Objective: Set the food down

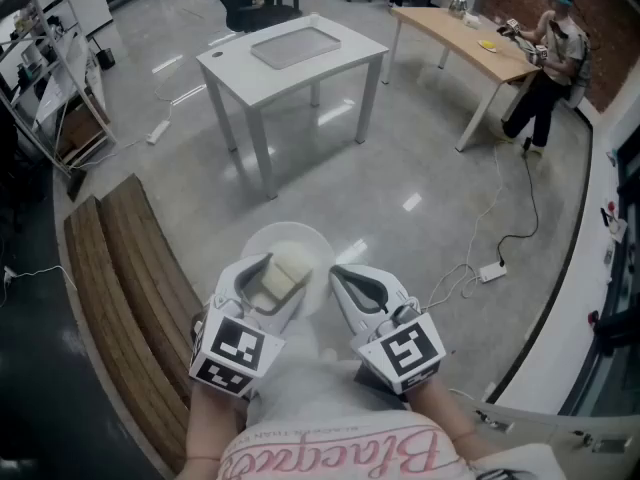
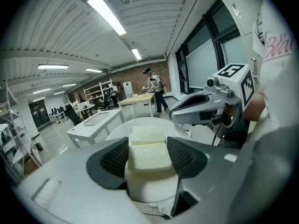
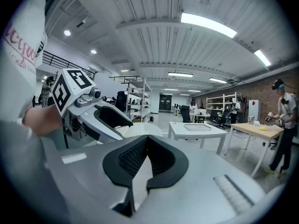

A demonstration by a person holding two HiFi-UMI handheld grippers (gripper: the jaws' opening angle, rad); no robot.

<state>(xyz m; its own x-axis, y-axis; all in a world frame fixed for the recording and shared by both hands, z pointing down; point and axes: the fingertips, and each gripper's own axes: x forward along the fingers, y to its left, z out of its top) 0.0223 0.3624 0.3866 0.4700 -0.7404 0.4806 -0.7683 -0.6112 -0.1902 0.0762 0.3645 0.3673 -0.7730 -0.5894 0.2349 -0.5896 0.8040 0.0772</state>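
A pale, cream-white block of food (image 1: 283, 271) (image 2: 148, 155) sits between the jaws of my left gripper (image 1: 272, 280) (image 2: 148, 143), whose dark pads press on its two sides. Under and beyond it lies a round white plate (image 1: 290, 236) (image 2: 117, 130) (image 3: 135, 129), in front of the person's lap. What bears the plate I cannot tell. My right gripper (image 1: 340, 274) (image 3: 145, 141) is just right of the plate's rim. Its pads meet at the tips and I see nothing between them. It shows in the left gripper view as a grey shell (image 2: 198, 108).
A white table (image 1: 290, 58) stands ahead on the shiny floor. A slatted wooden bench (image 1: 130, 268) runs along the left. At the far right a person (image 1: 552, 53) stands by a wooden table (image 1: 465, 33). A cable and power strip (image 1: 492, 271) lie on the floor.
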